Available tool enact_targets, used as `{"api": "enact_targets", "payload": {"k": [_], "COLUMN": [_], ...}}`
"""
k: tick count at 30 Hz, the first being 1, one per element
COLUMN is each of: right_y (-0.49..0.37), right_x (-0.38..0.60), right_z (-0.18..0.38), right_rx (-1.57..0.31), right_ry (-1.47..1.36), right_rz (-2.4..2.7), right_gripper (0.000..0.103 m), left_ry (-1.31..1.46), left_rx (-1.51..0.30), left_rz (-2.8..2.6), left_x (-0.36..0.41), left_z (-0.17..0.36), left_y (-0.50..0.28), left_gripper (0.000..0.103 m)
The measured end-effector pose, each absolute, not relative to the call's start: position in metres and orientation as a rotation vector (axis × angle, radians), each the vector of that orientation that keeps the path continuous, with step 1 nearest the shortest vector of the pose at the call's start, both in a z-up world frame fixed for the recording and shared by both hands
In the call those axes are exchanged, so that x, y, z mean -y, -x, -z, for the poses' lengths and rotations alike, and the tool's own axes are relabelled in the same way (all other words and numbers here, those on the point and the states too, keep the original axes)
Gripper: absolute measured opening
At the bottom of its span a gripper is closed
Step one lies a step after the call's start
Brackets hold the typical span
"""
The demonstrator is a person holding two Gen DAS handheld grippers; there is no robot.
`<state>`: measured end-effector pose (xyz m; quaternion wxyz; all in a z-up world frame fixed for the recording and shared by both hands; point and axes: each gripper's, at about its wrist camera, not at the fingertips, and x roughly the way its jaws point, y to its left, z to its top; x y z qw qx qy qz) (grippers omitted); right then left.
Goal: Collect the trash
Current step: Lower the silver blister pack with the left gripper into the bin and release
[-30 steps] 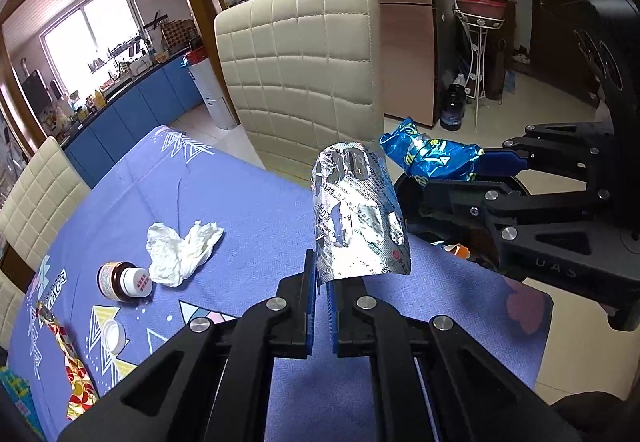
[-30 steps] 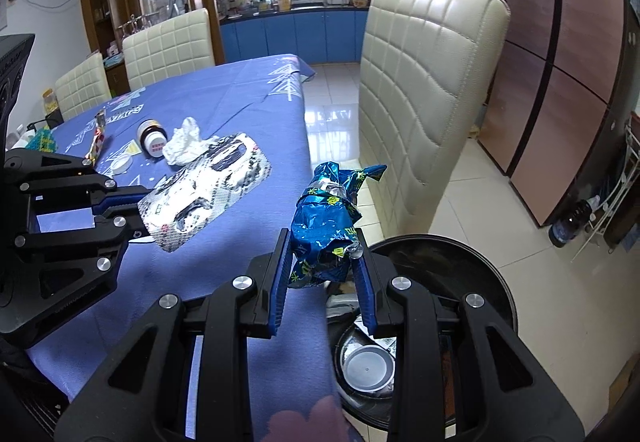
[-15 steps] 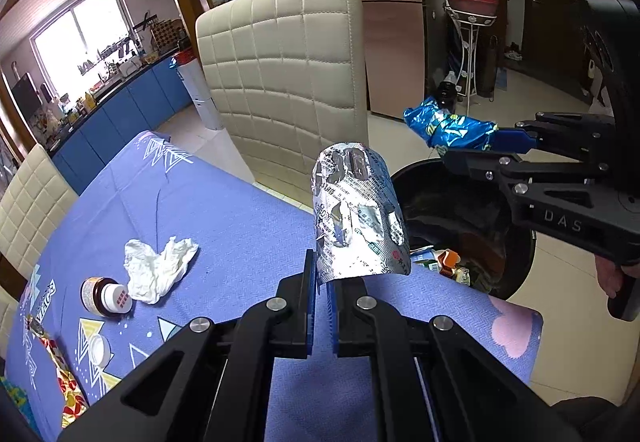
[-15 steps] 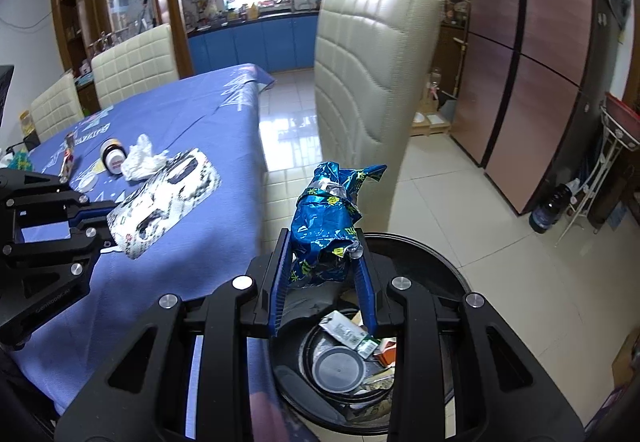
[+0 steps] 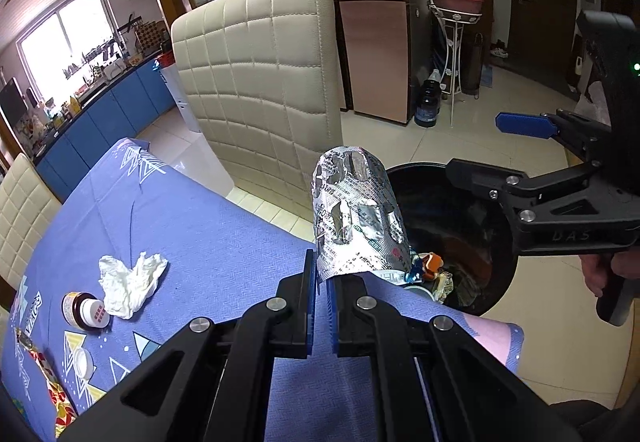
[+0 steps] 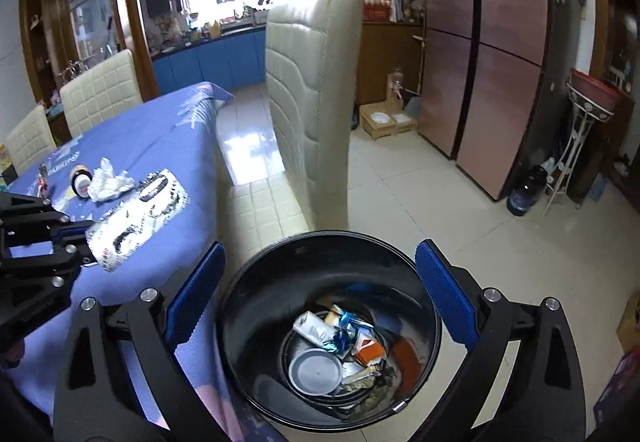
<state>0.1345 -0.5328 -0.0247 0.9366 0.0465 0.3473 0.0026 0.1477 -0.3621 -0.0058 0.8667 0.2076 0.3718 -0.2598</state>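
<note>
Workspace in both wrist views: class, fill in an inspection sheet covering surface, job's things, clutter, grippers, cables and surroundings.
Surface: table under a blue patterned cloth.
Job's things: foil blister pack in the left gripper; crumpled tissue on the cloth; black trash bin on the floor beside the table, holding wrappers and a lid.
Clutter: small brown bottle lying by the tissue, a white cap, a colourful wrapper at the cloth's edge.
Grippers: left gripper shut on the pack; right gripper open and empty above the bin.
Cables: nothing seen.
Surroundings: cream chair, tiled floor, kitchen counters.
</note>
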Motion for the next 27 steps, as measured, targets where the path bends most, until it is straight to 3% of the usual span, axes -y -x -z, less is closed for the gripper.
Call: {"api": "enact_targets", "payload": {"k": [21,27], "right_y": [-0.128,-0.13], "right_x": [0.572,0.569], "right_z": [0.049,0.053], "right_rx": [-0.769,-0.779], "right_ry": [-0.179,-0.195], "right_rz": [0.128,0.114], "right_gripper": [0.095,0.095], "left_ry": [-0.479,-0.443], "left_rx": [-0.745,-0.818], "left_rz": [0.625,0.616], "left_x": [0.399,0.393], "left_z": [0.001,0.007], "left_y": [-0.138,-0.146], "left_gripper": [0.005,0.007]}}
